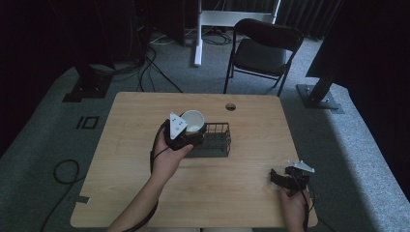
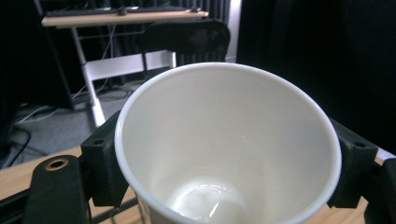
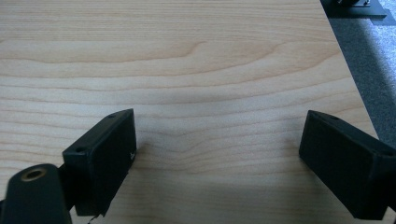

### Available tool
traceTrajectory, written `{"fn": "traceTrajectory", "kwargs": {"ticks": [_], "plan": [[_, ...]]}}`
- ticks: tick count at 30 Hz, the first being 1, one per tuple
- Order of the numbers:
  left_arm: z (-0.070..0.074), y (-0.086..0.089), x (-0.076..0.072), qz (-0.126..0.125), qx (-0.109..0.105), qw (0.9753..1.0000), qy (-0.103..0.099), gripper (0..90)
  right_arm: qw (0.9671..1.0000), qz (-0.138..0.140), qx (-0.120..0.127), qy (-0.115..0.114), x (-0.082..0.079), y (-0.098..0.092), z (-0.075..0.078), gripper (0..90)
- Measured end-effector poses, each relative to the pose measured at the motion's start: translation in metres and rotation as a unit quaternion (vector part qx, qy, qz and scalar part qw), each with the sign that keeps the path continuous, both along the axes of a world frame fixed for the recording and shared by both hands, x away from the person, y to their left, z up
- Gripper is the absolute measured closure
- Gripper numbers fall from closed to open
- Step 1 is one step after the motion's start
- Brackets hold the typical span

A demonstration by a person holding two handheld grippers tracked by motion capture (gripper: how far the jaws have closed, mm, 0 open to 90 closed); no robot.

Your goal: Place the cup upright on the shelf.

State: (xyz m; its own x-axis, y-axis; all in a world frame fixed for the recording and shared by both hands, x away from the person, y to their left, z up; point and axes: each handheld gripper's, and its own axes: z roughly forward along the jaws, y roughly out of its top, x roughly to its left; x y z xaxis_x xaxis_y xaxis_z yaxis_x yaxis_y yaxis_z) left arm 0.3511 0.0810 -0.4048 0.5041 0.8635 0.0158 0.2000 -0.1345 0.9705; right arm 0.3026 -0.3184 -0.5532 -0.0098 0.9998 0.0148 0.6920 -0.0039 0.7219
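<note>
A white cup (image 1: 193,121) is held in my left gripper (image 1: 186,133), tilted, with its mouth facing up and back, just left of a black wire rack (image 1: 216,140) at the middle of the table. In the left gripper view the cup (image 2: 229,144) sits between the two black jaws, which are shut on its sides; its inside looks empty. My right gripper (image 1: 285,178) rests low near the table's front right corner. In the right gripper view it (image 3: 219,161) stands open, with bare wood between its jaws.
The wooden table (image 1: 145,193) has a round cable hole (image 1: 230,107) at the back. Behind it stand a black folding chair (image 1: 261,50) and a white desk frame (image 1: 198,43). Cables lie on the grey carpet at left (image 1: 63,171).
</note>
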Motion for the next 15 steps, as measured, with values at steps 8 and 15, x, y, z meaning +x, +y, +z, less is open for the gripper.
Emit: {"fn": "traceTrajectory", "kwargs": {"ticks": [8, 15], "plan": [[-0.022, 0.010, 0.014, 0.028, -0.004, 0.9996, 0.009, 20.3, 1.0000, 0.000, 0.000, 0.001, 0.000, 0.000, 0.000, 10.6], [-0.039, 0.010, 0.029, 0.037, -0.003, 0.9989, 0.030, 20.3, 1.0000, 0.000, 0.000, 0.001, 0.000, 0.000, 0.000, 10.6]]}}
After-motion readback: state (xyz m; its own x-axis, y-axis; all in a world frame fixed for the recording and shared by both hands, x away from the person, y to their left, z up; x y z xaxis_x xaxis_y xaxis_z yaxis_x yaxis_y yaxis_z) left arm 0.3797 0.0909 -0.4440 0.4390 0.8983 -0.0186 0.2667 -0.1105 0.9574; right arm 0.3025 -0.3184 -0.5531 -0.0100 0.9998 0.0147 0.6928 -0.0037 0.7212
